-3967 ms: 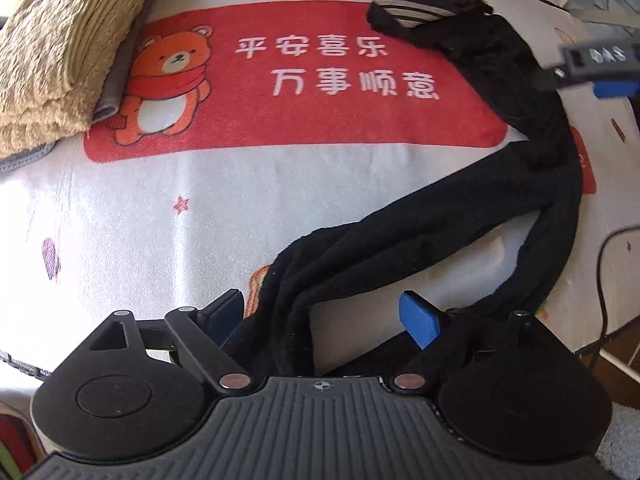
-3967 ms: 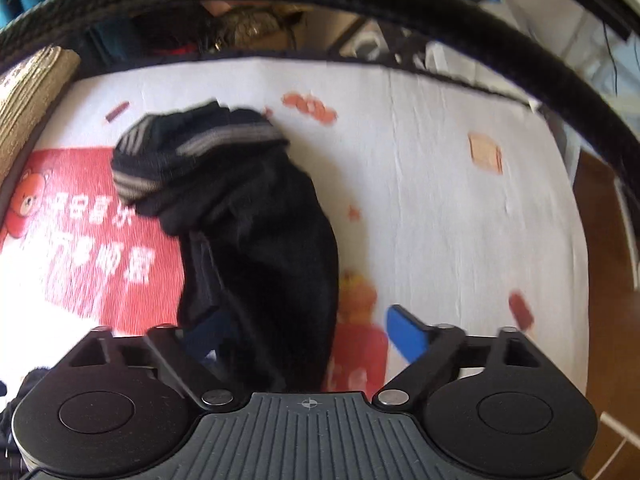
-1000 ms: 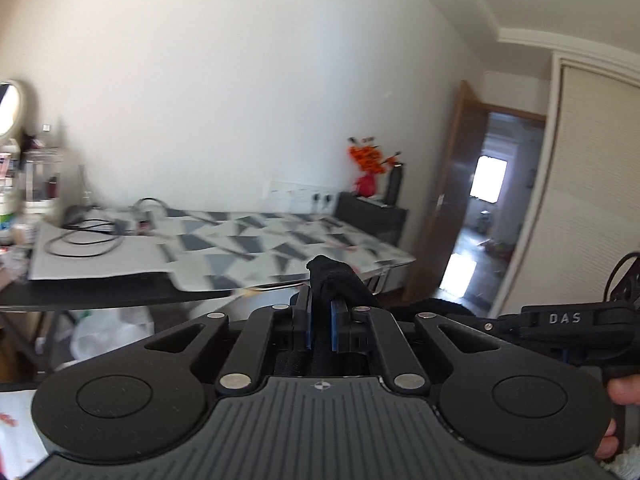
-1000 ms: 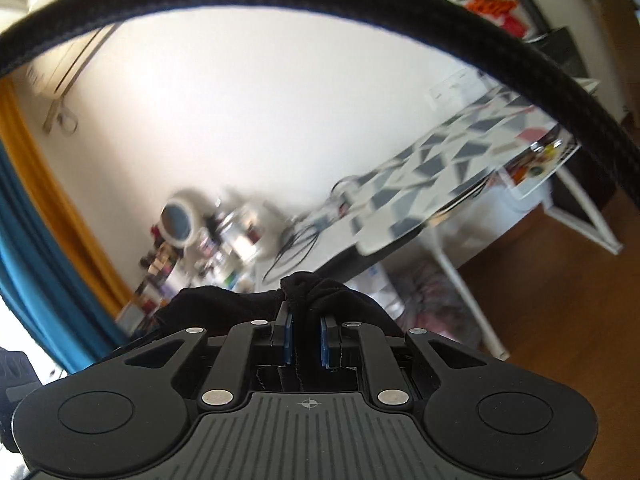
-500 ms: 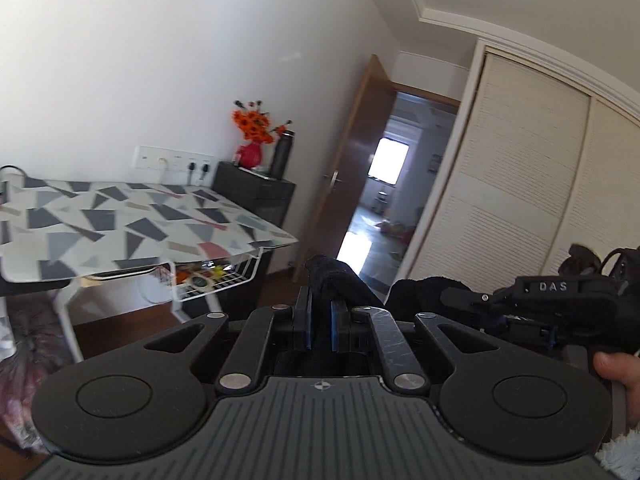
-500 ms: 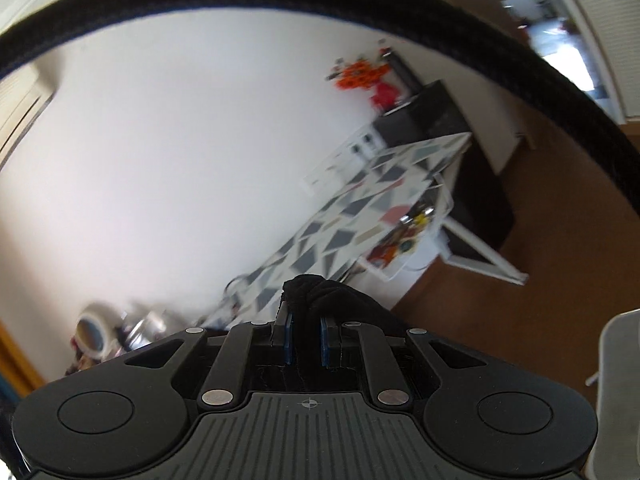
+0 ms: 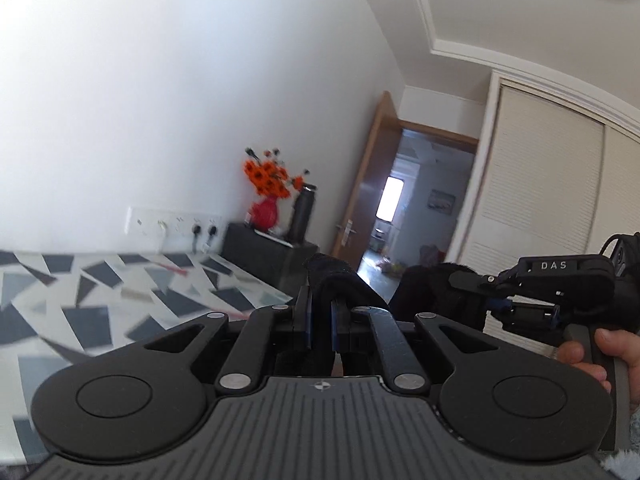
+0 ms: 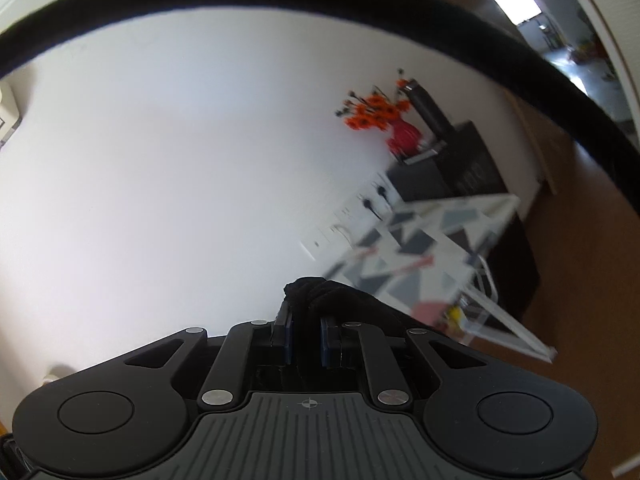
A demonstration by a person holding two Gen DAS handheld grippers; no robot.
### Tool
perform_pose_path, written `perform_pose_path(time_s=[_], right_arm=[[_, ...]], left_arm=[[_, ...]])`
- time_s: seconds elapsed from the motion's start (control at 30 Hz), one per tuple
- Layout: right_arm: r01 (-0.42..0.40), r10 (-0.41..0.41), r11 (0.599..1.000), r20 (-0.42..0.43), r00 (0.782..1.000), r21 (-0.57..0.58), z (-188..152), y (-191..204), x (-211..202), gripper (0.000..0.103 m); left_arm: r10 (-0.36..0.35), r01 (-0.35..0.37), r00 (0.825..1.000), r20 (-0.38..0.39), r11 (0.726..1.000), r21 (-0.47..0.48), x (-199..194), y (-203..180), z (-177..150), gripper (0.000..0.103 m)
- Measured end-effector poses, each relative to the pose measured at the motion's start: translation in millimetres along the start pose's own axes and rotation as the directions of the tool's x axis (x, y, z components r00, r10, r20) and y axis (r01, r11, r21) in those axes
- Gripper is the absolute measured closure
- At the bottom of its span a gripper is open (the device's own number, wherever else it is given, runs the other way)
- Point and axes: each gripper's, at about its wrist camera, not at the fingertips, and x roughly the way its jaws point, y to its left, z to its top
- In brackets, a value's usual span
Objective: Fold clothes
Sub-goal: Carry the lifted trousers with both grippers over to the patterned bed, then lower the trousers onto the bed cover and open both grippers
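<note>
We pinch the black garment (image 7: 332, 276) in both the left gripper (image 7: 320, 320) and right gripper (image 8: 306, 338); we should hold it taut and level before lowering.

Four seconds back: our claws open over printed desk, black garment (image 7: 336, 280) lying flat between them. Now left claw (image 7: 321, 322) and right claw (image 8: 306, 338) each pinched onto bunch of that garment, lifted clear of desk, pointing across room.

Over last second we swung both views sideways: cluttered shelf and cables gone from frame, orange flowers (image 7: 268, 178) and doorway (image 7: 404, 216) moved toward centre, patterned table (image 8: 420, 248) slid to side. Right hand (image 7: 612, 356) now more in left view.
</note>
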Motion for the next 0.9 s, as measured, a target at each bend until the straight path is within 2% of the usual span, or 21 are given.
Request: perform_pose_path(time_s=[0.13, 0.2, 0.33, 0.4, 0.5, 0.63, 0.7, 0.8, 0.9], right_arm=[[-0.034, 0.033, 0.999, 0.022, 0.999, 0.017, 36, 10, 79, 0.091], [-0.064, 0.064, 0.998, 0.025, 0.998, -0.014, 52, 20, 119, 0.091], [-0.155, 0.156, 0.987, 0.016, 0.988, -0.048, 77, 33, 198, 0.091], [-0.207, 0.207, 0.978, -0.005, 0.978, -0.039, 86, 30, 238, 0.091], [-0.266, 0.265, 0.964, -0.067, 0.962, -0.001, 89, 18, 310, 0.091], [-0.29, 0.302, 0.953, -0.184, 0.935, 0.092, 100, -4, 413, 0.091], [-0.288, 0.308, 0.95, -0.211, 0.928, 0.121, 115, -16, 460, 0.091], [-0.299, 0.316, 0.948, -0.21, 0.925, 0.107, 149, -21, 513, 0.091], [-0.381, 0.385, 0.923, -0.176, 0.906, 0.056, 187, -19, 543, 0.091]], left_arm=[[0.055, -0.054, 0.997, 0.05, 0.998, -0.022, 24, 27, 29, 0.094], [0.081, -0.08, 0.993, 0.086, 0.997, -0.016, 29, 38, 37, 0.094], [0.164, -0.161, 0.983, 0.079, 0.986, -0.034, 49, 58, 42, 0.094], [0.204, -0.203, 0.978, 0.04, 0.979, -0.025, 69, 71, 42, 0.094], [0.32, -0.319, 0.947, 0.005, 0.947, -0.038, 103, 89, 44, 0.094], [0.404, -0.404, 0.914, -0.021, 0.909, -0.105, 158, 108, 56, 0.094], [0.436, -0.437, 0.899, -0.036, 0.89, -0.13, 188, 116, 65, 0.094], [0.48, -0.477, 0.877, -0.019, 0.866, -0.152, 225, 122, 80, 0.094], [0.547, -0.538, 0.837, 0.029, 0.83, -0.148, 246, 127, 89, 0.094]])
